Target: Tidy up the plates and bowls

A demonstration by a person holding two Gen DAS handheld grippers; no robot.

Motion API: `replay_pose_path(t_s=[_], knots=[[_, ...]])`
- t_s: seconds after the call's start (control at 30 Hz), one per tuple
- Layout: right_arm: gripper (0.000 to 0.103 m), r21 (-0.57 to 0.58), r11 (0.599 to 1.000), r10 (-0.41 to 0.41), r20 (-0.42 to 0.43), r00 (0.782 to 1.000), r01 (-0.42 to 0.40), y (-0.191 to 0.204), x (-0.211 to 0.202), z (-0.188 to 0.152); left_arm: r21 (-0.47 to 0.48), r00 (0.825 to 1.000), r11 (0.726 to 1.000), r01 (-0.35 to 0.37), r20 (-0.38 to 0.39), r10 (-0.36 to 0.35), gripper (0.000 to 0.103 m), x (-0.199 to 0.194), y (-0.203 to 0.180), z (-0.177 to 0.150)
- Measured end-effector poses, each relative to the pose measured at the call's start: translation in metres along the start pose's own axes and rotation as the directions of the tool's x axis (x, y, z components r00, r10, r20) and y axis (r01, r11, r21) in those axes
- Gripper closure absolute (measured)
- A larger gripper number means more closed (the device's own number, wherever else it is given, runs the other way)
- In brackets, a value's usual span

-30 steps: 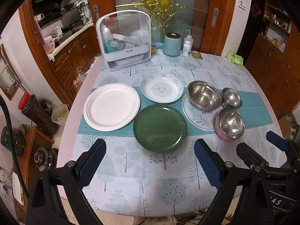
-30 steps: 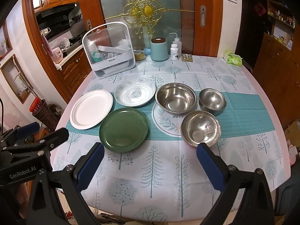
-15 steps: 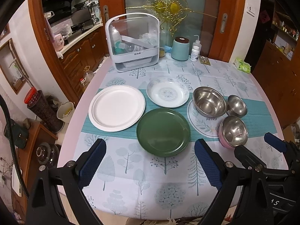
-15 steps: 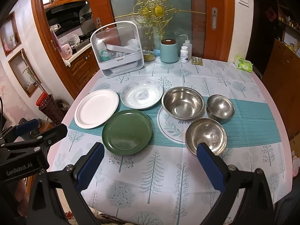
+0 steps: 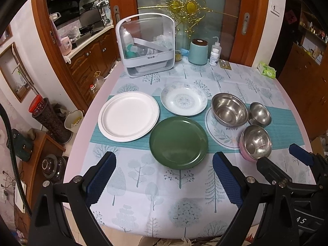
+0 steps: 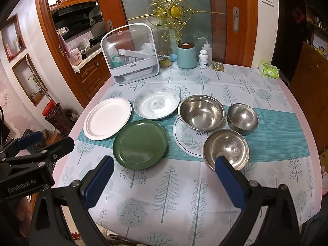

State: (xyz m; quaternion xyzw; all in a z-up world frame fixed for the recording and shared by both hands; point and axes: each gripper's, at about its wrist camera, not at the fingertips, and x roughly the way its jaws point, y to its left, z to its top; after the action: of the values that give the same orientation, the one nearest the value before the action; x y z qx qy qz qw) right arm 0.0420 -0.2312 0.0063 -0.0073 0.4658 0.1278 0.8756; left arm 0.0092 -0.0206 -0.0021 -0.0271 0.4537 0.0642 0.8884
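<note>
A white plate [image 5: 128, 116], a patterned plate [image 5: 183, 100] and a green plate [image 5: 178, 142] lie on the table. A large steel bowl [image 5: 229, 109], a small steel bowl [image 5: 260, 113] and a steel bowl with a pink outside [image 5: 256, 142] stand to their right. My left gripper [image 5: 164, 177] is open and empty above the near table edge, in front of the green plate. My right gripper [image 6: 164, 181] is open and empty, its right finger just in front of the pink-sided bowl [image 6: 226, 149]. The plates also show in the right wrist view: white [image 6: 107, 117], patterned [image 6: 156, 103], green [image 6: 140, 143].
A round placemat [image 5: 222, 136] lies under the large bowl. At the table's far end stand a white lidded rack [image 5: 146, 47], a teal canister [image 5: 197, 52], bottles [image 5: 214, 54] and a tissue pack [image 5: 266, 71]. The right gripper shows at the lower right of the left wrist view [image 5: 287, 164].
Both grippers have pulled back and risen, so the table looks farther away and more of the room shows. Both stay open. Nothing on the table has moved.
</note>
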Motion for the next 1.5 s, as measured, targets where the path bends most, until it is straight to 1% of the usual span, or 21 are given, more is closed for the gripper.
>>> replay_pose_path(t_s=[0.23,0.5,0.73,0.9,1.13,1.3,1.43,1.5], knots=[[0.004,0.013,1.0,0.003,0.003,1.0,-0.003,-0.006,-0.003,-0.005,0.021,1.0,1.0,-0.008,-0.002,0.008,0.009,-0.002,-0.006,-0.007],[0.004,0.034,0.999,0.008,0.0,1.0,-0.008,-0.009,-0.002,-0.009,0.032,1.0,0.999,-0.008,-0.01,0.008,0.009,-0.002,-0.008,-0.007],[0.004,0.046,0.999,0.019,-0.007,1.0,-0.019,-0.006,0.003,-0.013,0.044,1.0,0.999,-0.013,-0.018,0.014,0.009,0.0,-0.002,-0.011],[0.004,0.07,0.997,0.018,-0.016,1.0,-0.017,-0.001,0.007,-0.011,0.062,1.0,0.998,-0.01,-0.014,0.011,0.008,0.004,0.007,-0.007],[0.004,0.071,0.997,-0.028,-0.014,1.0,0.029,0.024,0.012,-0.002,0.076,1.0,0.997,0.022,-0.009,-0.021,0.008,0.013,0.033,0.007],[0.004,0.067,0.994,-0.087,-0.011,0.996,0.087,0.047,0.016,0.007,0.096,0.998,0.994,0.048,0.024,-0.051,0.008,0.019,0.057,0.021],[0.004,0.054,0.987,-0.151,-0.013,0.988,0.151,0.07,0.027,0.017,0.098,0.996,0.992,0.076,0.045,-0.081,0.008,0.033,0.081,0.033],[0.004,0.05,0.987,-0.154,-0.024,0.988,0.155,0.079,0.037,0.024,0.083,0.996,0.994,0.077,0.047,-0.081,0.008,0.047,0.099,0.04]])
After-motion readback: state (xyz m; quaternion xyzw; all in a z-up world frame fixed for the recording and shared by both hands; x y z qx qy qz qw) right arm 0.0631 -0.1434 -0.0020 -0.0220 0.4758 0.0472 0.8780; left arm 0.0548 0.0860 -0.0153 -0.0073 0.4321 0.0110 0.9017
